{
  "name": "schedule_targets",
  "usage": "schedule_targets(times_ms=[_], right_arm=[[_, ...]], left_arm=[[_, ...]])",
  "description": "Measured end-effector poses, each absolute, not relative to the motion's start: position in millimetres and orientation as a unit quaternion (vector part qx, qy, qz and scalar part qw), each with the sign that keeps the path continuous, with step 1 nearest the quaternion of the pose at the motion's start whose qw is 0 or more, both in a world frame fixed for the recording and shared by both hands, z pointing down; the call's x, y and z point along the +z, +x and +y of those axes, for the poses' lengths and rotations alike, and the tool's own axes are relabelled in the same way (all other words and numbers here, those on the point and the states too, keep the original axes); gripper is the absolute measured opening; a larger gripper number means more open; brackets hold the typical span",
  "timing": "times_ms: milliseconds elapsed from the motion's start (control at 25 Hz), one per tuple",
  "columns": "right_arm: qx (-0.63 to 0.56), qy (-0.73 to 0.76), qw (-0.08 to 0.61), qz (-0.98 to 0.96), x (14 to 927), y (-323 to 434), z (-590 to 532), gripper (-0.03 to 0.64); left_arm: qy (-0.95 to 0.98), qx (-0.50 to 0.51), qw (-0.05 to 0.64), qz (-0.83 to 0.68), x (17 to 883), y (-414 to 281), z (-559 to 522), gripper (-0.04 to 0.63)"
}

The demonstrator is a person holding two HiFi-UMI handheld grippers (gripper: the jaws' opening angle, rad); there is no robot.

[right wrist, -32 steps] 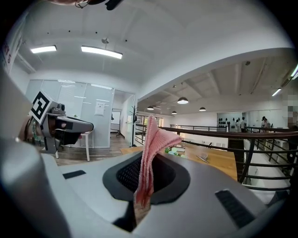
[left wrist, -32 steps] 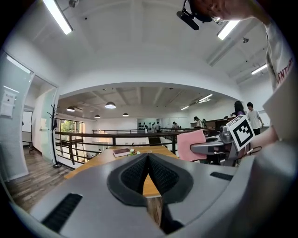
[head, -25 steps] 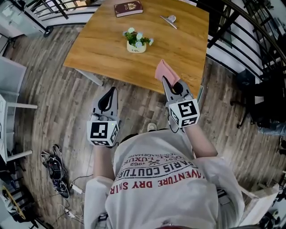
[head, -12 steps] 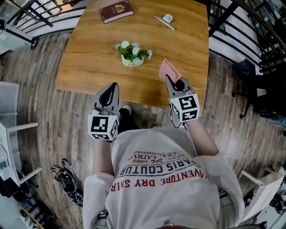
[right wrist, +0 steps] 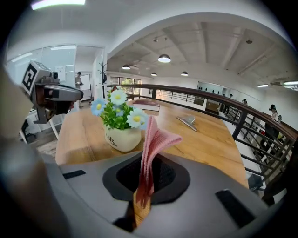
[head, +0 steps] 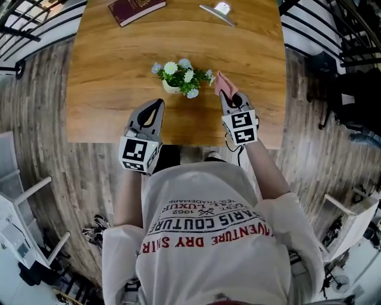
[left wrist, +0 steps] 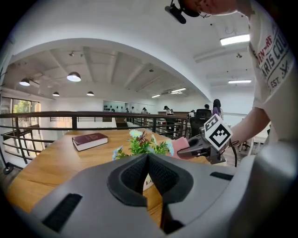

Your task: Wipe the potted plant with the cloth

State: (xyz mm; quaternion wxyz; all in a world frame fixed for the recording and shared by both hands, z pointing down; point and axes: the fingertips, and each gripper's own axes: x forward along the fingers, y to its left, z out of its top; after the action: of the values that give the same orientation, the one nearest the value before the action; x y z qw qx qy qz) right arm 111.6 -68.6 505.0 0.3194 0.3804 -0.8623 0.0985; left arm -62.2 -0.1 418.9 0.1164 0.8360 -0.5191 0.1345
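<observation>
Nearest: person's white printed shirt (head: 208, 232), both arms stretched forward over the near edge of the wooden counter (head: 107, 89).

Left claw (head: 156, 105): fully closed, pads meet, nothing between them. It hangs over the counter's near-left part with its tip aimed at the plant (head: 181, 74), apart from it.

Right claw (right wrist: 141, 188): clamped on a pink cloth (right wrist: 152, 137). The cloth is folded, stands up out of the jaws and flops over at the top. In the head view its free end sits just beside the plant's right side, close to the leaves. Can't tell if it touches.

Plant: small, with green leaves and white and pale blue flowers, in a cream pot (right wrist: 122, 138) with dark lettering. It stands upright about mid-counter, between the two claws and slightly beyond them.

Far edge of the counter: dark red book (head: 134, 7) lying flat at far left, metal clip (head: 217, 10) at far right. Both are well apart from the plant.

Around the counter: wood plank floor (head: 36, 137), with a black railing (head: 333, 30) beyond the far right side.
</observation>
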Motion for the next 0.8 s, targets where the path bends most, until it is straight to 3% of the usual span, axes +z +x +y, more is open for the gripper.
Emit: schedule_targets(times_ms=[800], right_arm=[[0.023, 0.288, 0.373, -0.882, 553, 36, -100, 0.037]], left_arm=[[0.868, 0.173, 0.154, -0.44, 495, -58, -54, 0.015]])
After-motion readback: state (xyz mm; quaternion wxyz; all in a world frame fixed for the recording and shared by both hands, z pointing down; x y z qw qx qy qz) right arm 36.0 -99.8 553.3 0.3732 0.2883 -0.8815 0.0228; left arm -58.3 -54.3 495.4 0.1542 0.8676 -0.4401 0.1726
